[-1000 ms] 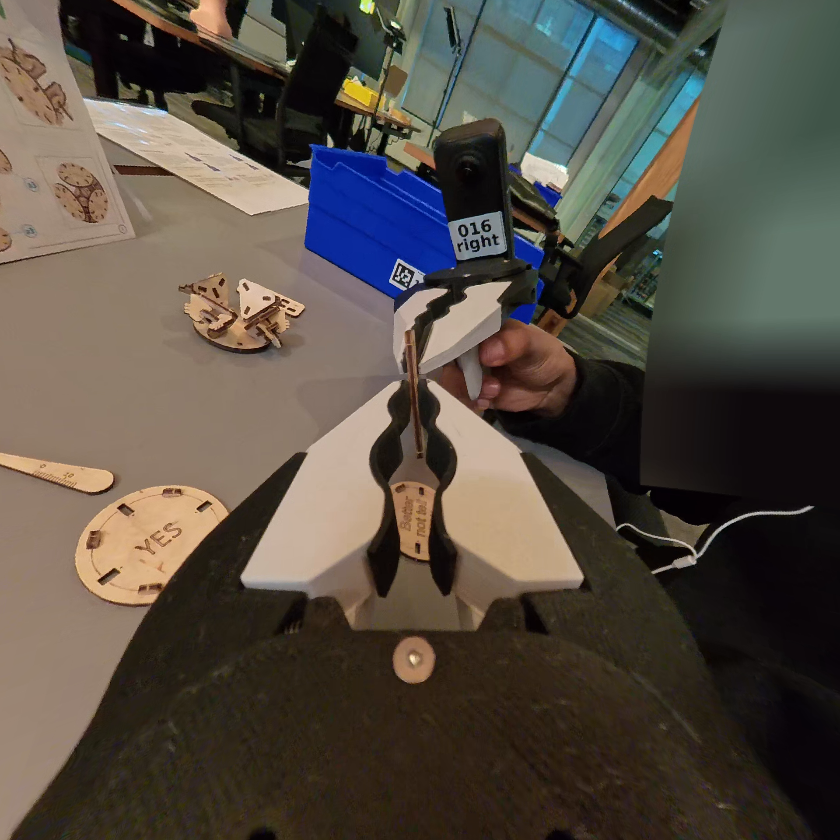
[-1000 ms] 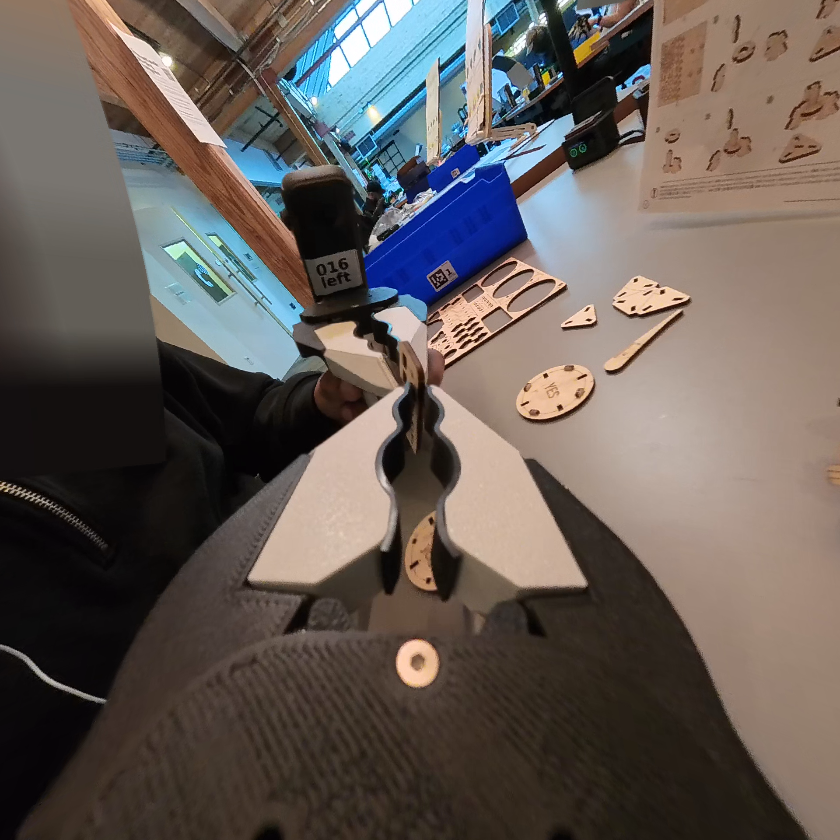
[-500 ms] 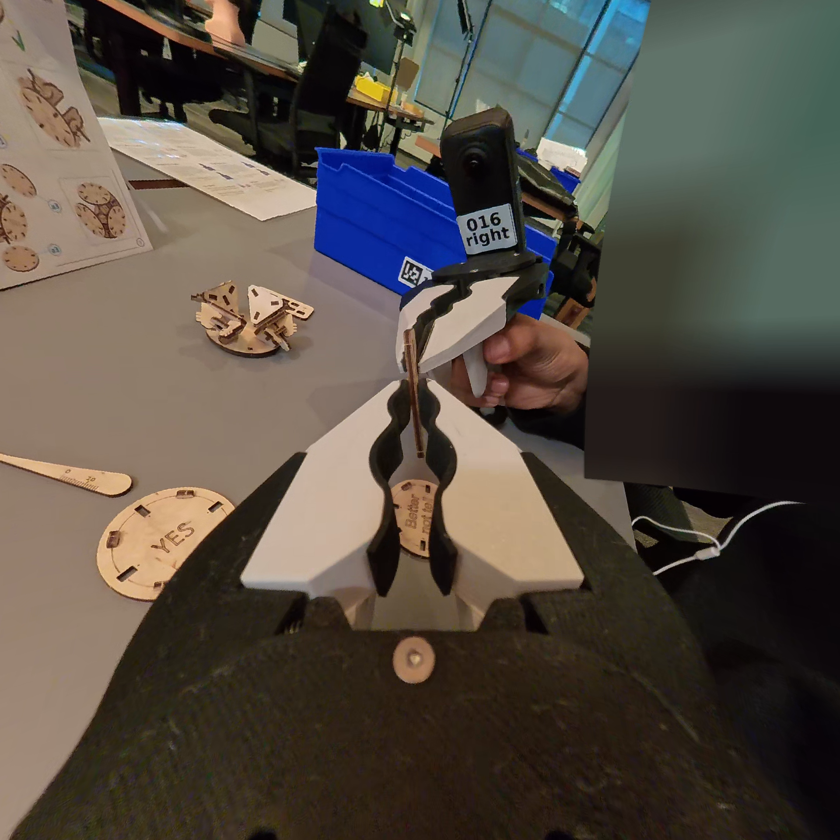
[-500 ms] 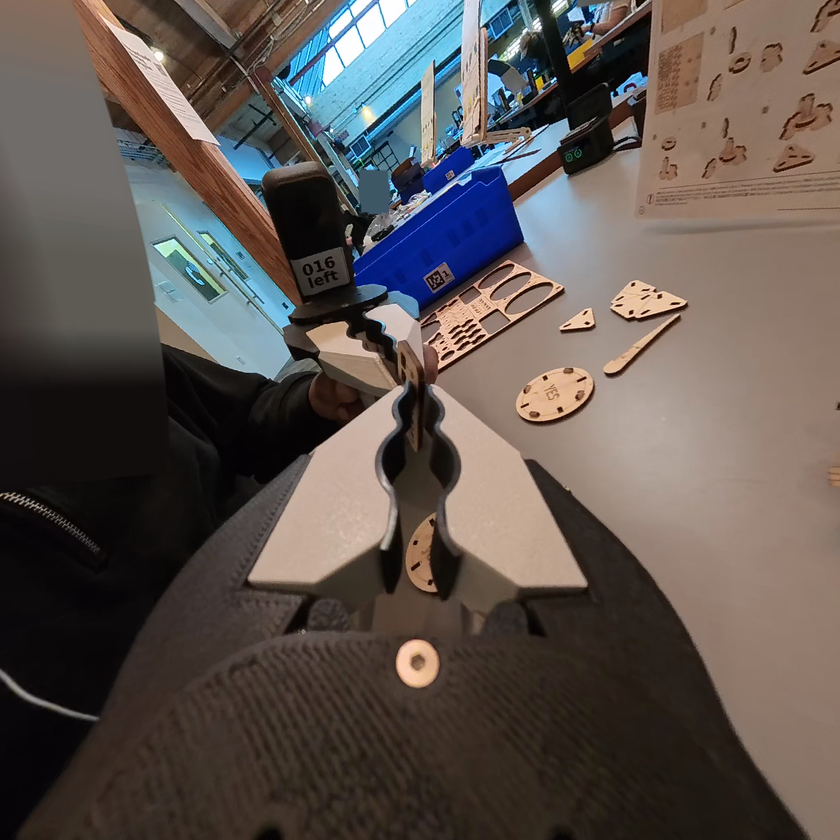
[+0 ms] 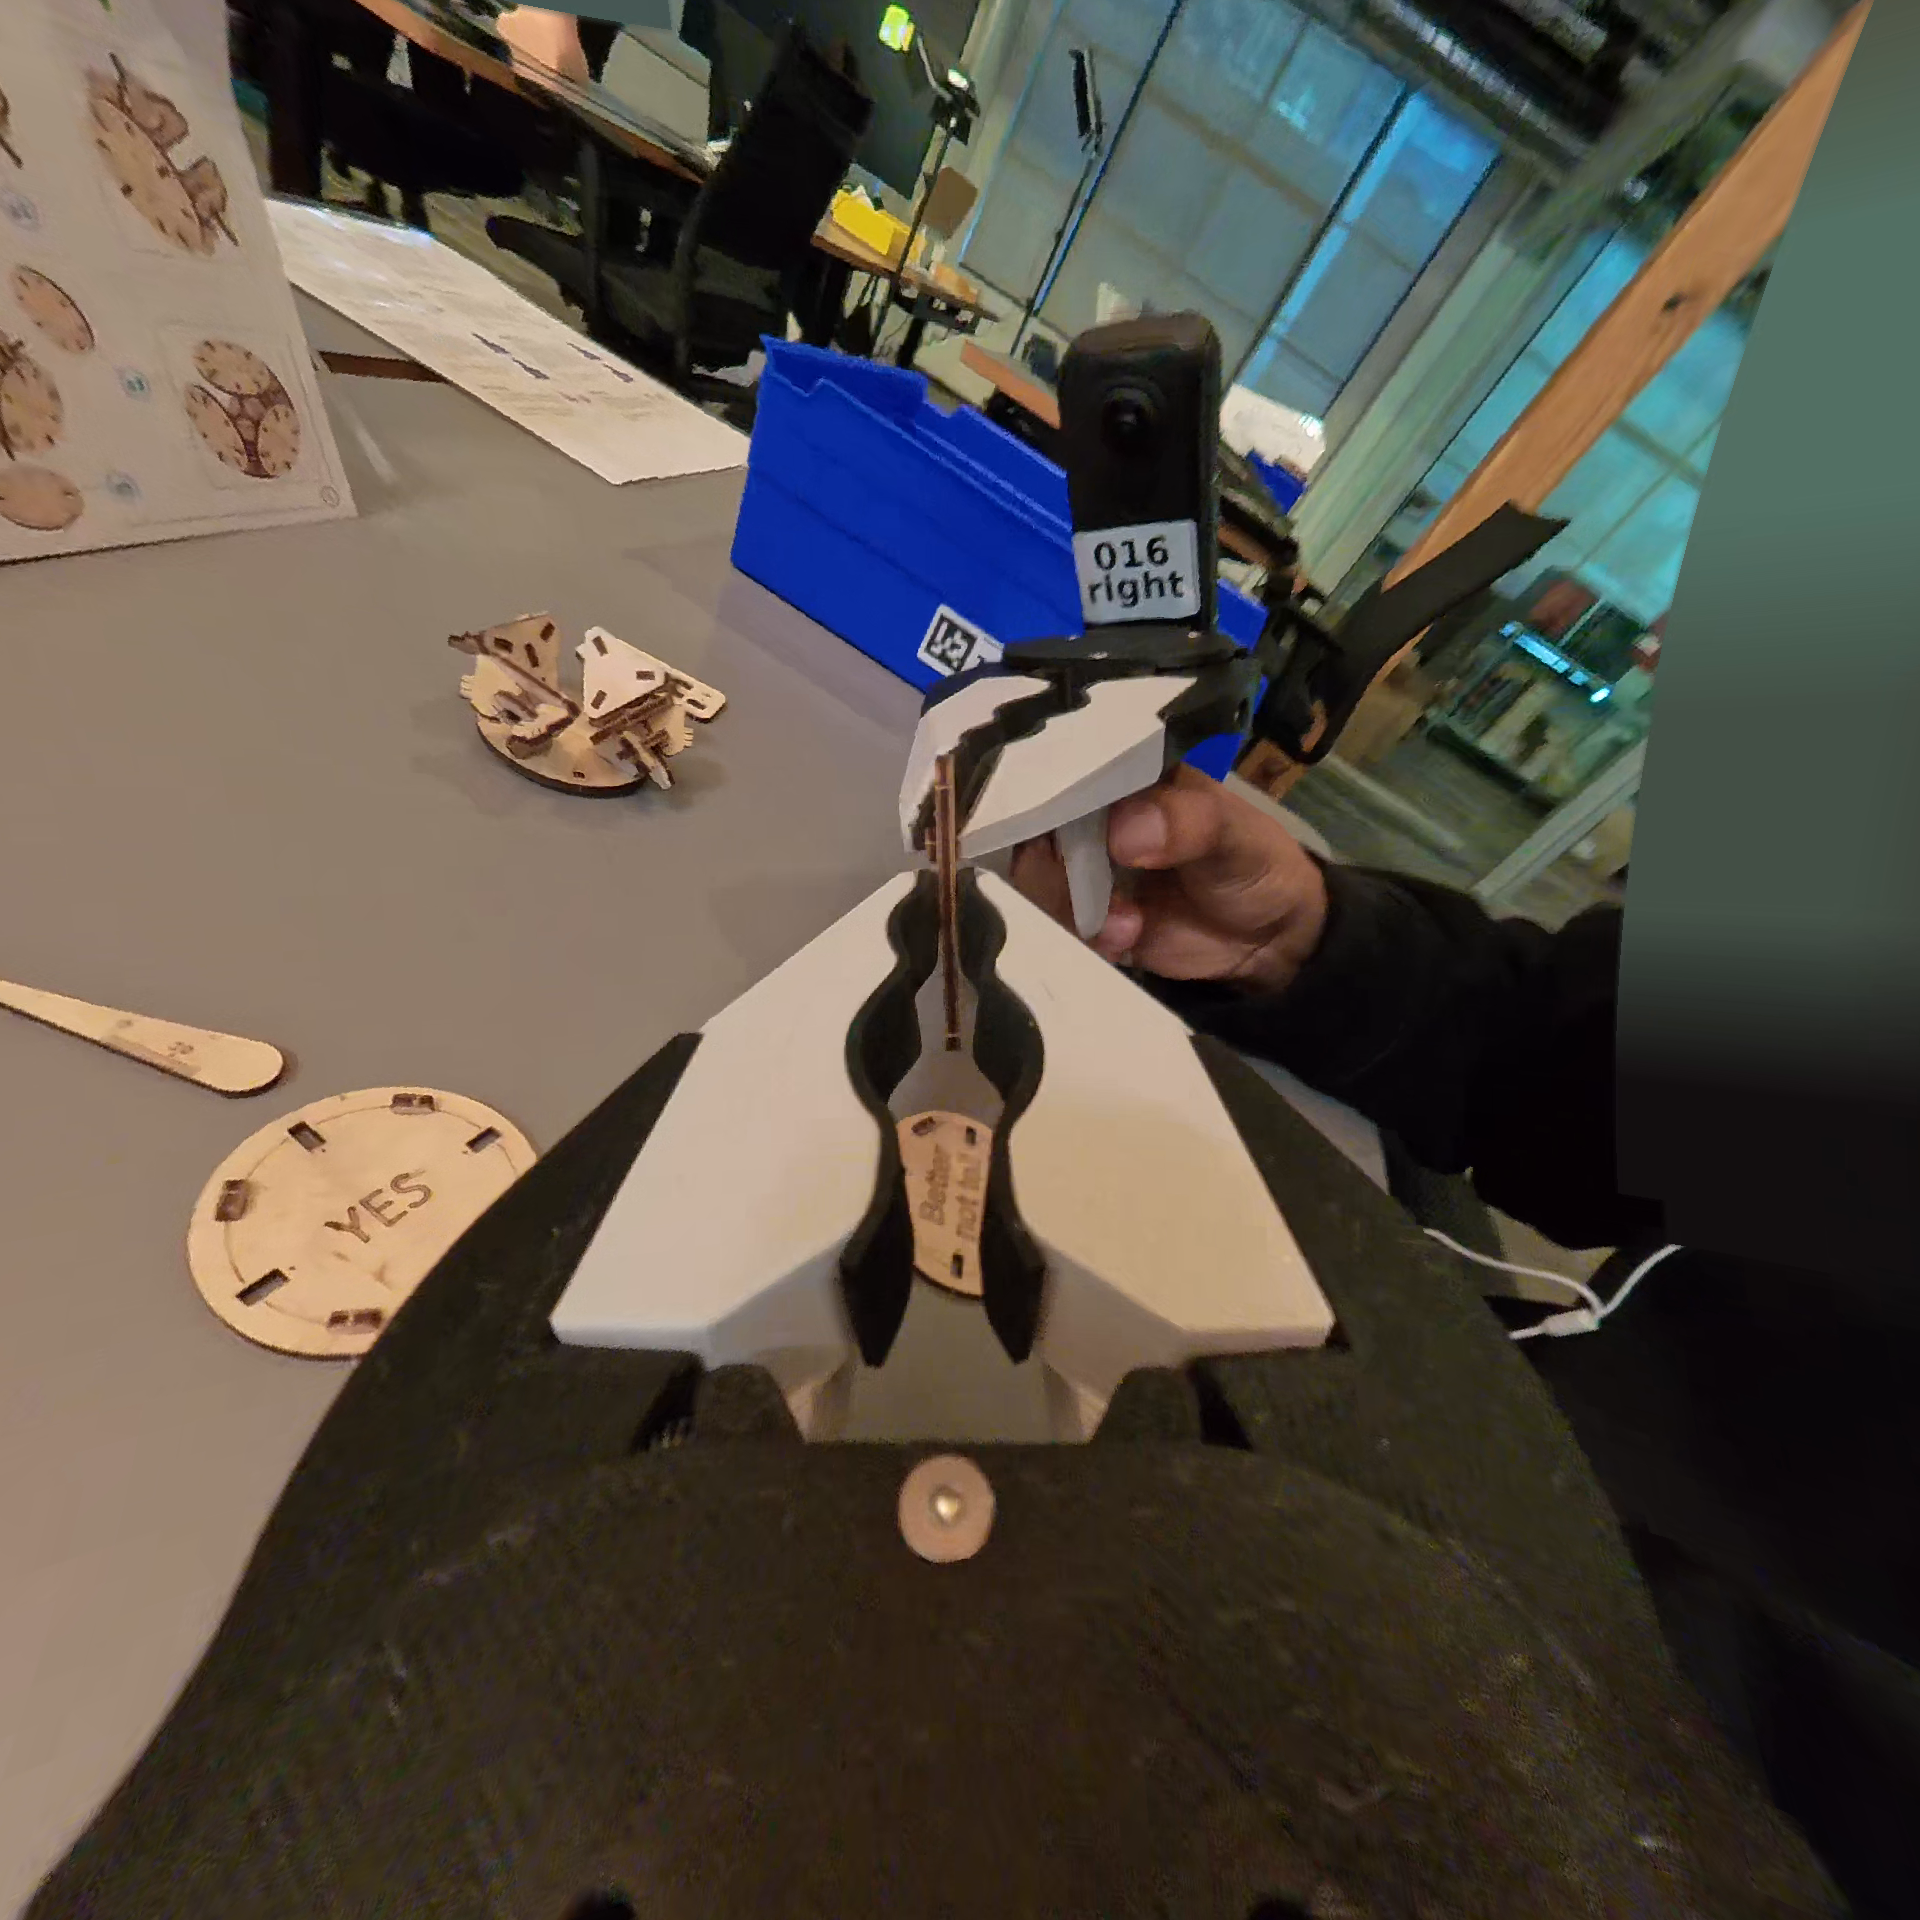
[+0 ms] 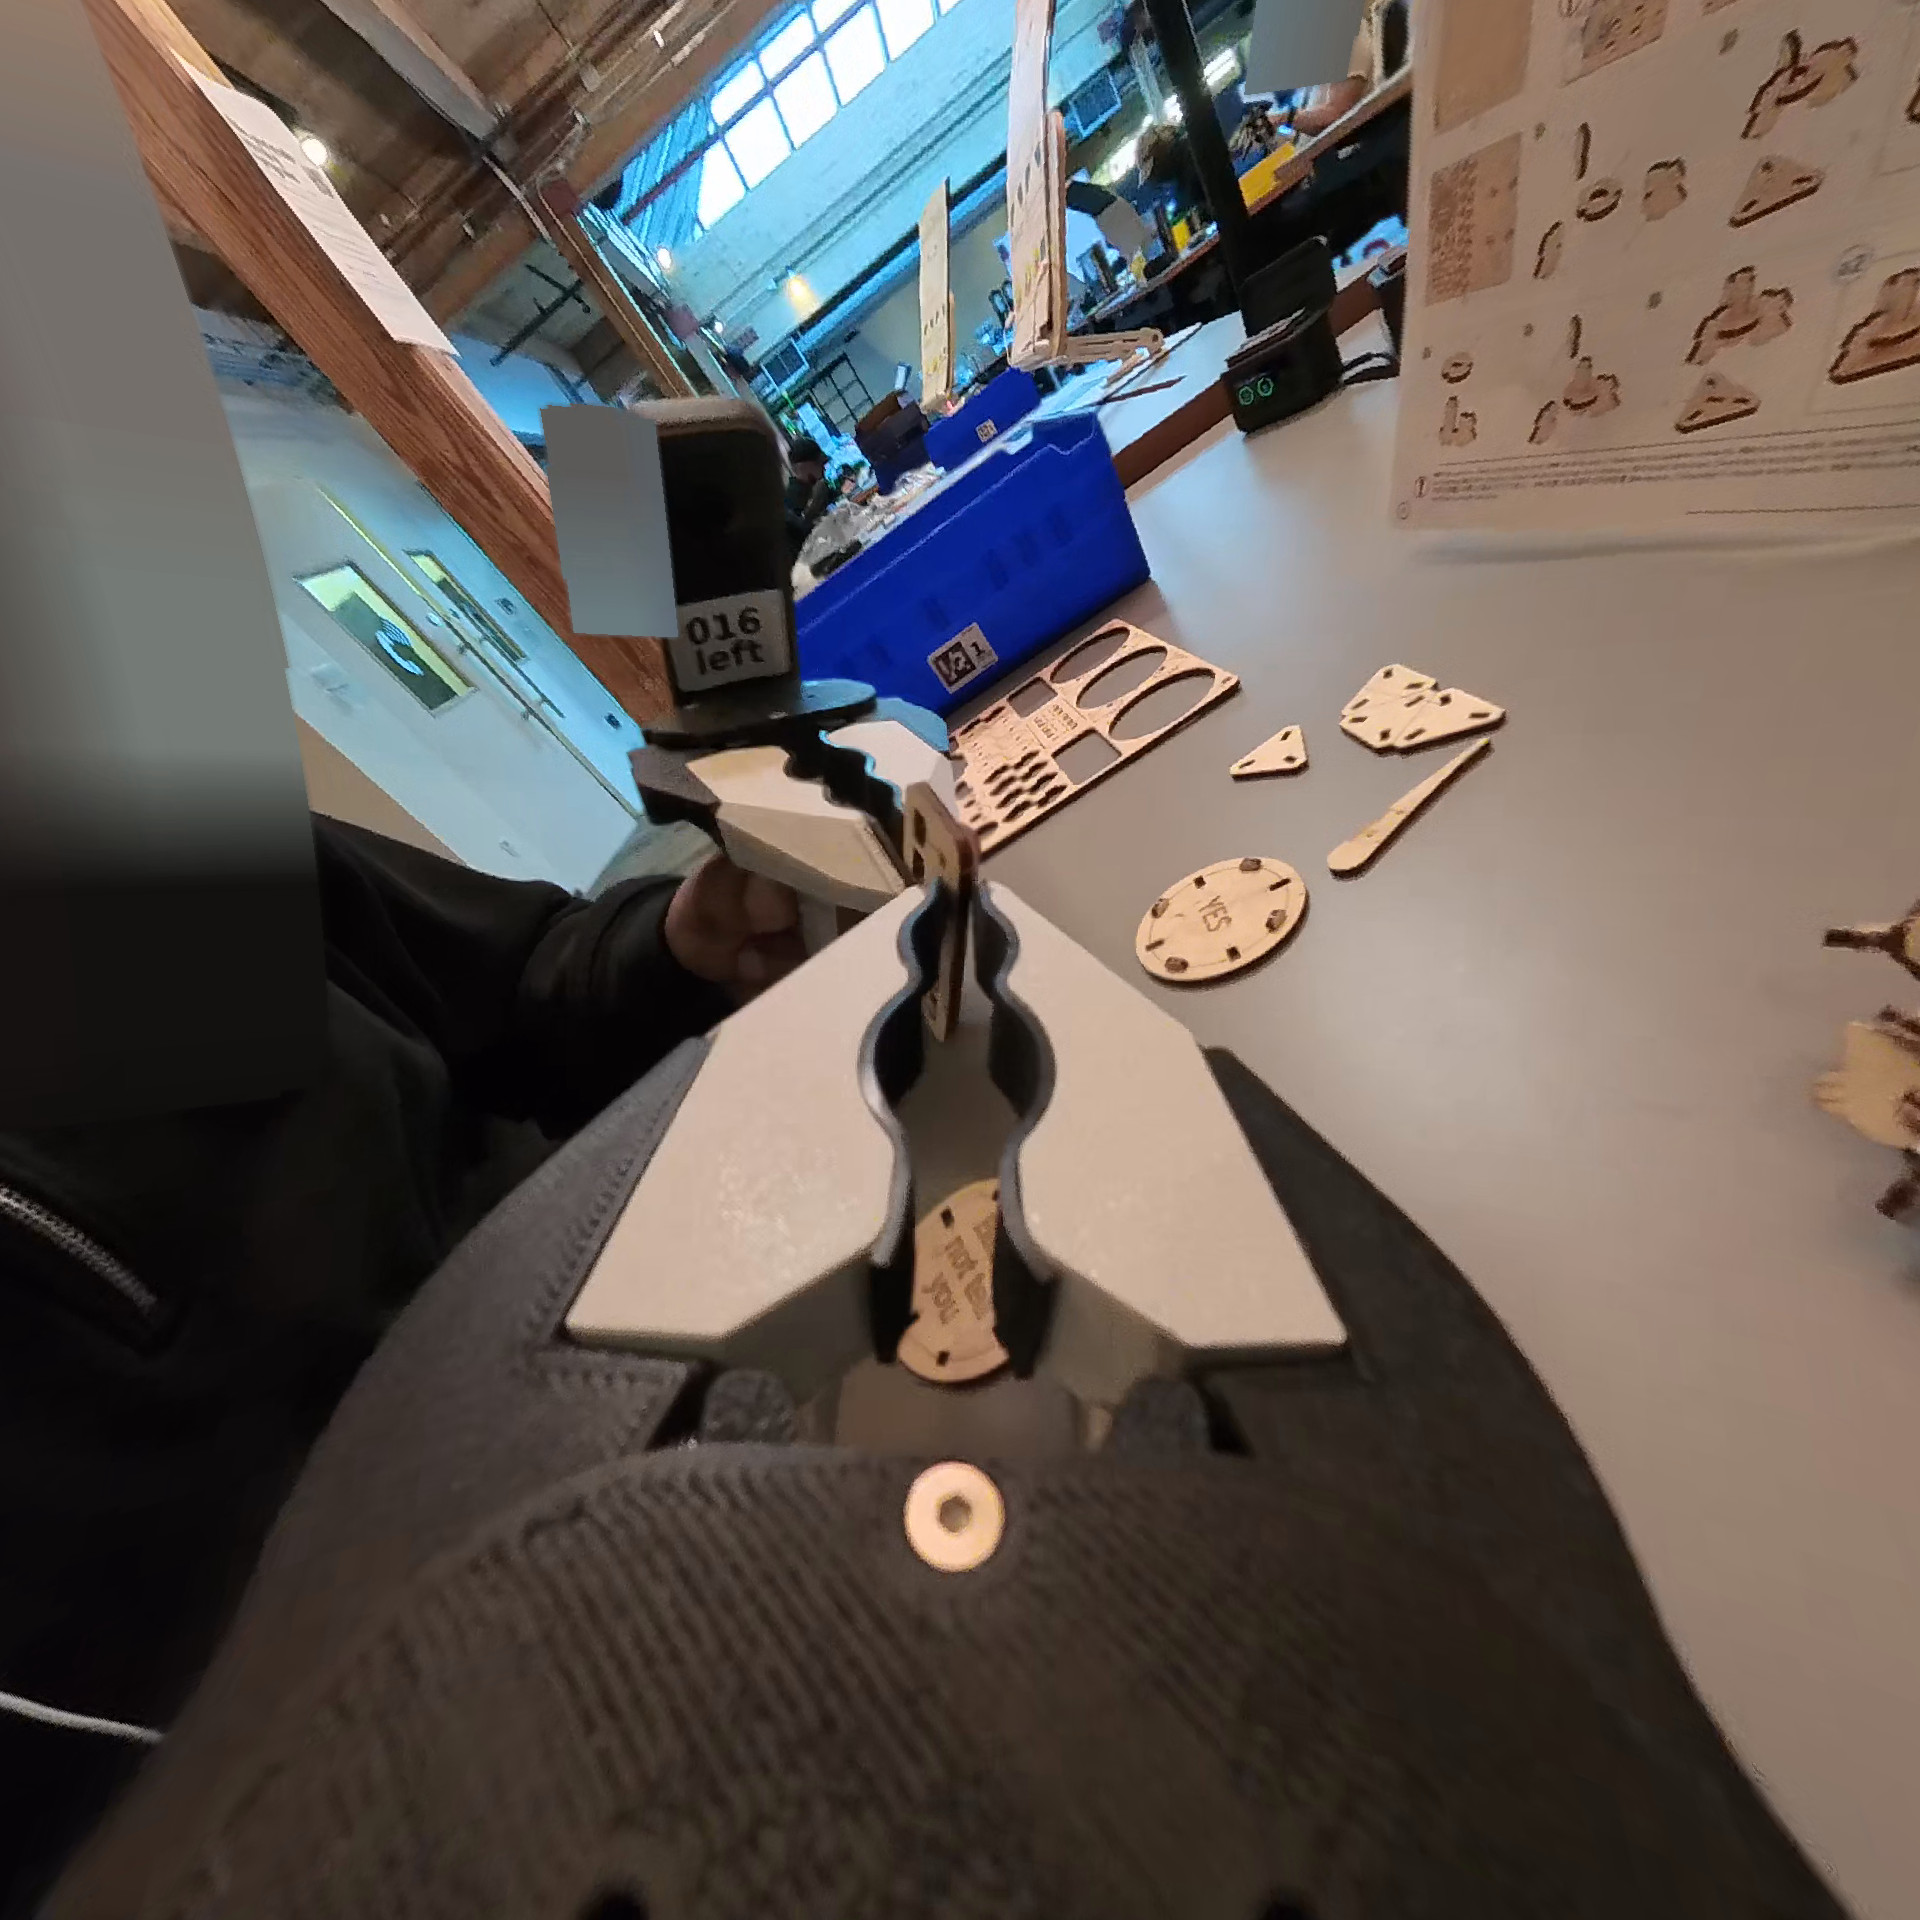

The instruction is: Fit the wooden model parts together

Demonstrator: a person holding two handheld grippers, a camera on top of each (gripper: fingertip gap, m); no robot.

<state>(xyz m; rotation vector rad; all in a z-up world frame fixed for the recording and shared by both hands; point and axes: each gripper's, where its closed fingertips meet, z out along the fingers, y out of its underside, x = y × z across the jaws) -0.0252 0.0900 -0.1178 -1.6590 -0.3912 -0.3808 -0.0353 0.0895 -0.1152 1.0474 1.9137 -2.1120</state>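
Observation:
My left gripper [image 5: 945, 883] and my right gripper [image 6: 940, 894] meet tip to tip above the grey table [image 5: 312, 883]. Both are shut on the same thin wooden piece [image 5: 947, 935], which stands on edge between them. The right wrist view shows the piece's slotted face [image 6: 928, 847], with the left gripper [image 6: 914, 831] pinching its far end. The left wrist view shows the right gripper [image 5: 935, 821], held by a hand [image 5: 1205, 883], clamping the piece's top. A small engraved wooden disc [image 5: 940, 1205] lies on the table below the jaws; it also shows in the right wrist view [image 6: 956, 1288].
A larger slotted wooden disc [image 5: 353, 1221] and a wooden stick [image 5: 145, 1044] lie to the left. A part-built wooden model [image 5: 582, 707] stands farther back. A blue bin [image 5: 883, 520], a cut-out wooden sheet [image 6: 1091, 727], wooden triangles [image 6: 1418, 712] and an upright instruction sheet [image 6: 1662, 260] are around. Only a small space, under 4 cm, lies between the two pairs of fingers. Left tips and right tips are each some 10 cm from the small engraved wooden disc [image 5: 940, 1205]. Look for it in the right wrist view [image 6: 983, 1238] too.
Both grippers have stayed closed on the wooden piece and turned slightly together; the piece's face shows more in the right wrist view. Nothing on the table has moved.

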